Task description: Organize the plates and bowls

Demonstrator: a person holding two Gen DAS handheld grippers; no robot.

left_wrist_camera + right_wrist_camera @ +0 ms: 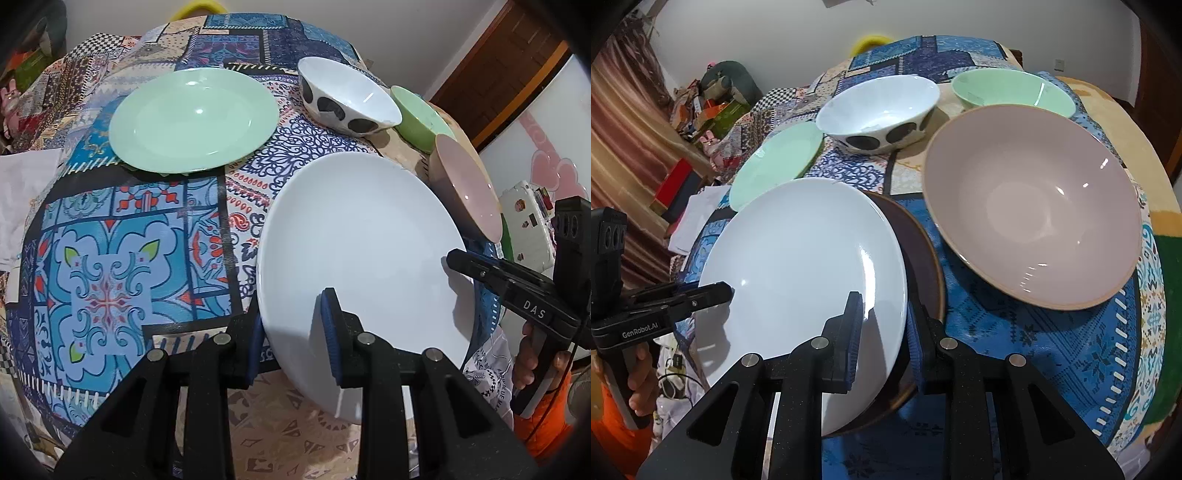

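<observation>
A white plate is held tilted above the table by both grippers. My left gripper is shut on its near-left rim, and it also shows in the right wrist view. My right gripper is shut on the opposite rim, and it also shows in the left wrist view. A dark brown plate lies under the white one. A mint green plate lies further back. A pink bowl, a white bowl with black spots and a green bowl stand on the right.
The table is covered with a patterned patchwork cloth. White paper lies at its left edge. Clutter and boxes stand beyond the table on the left. A person's hand holds the left gripper's handle.
</observation>
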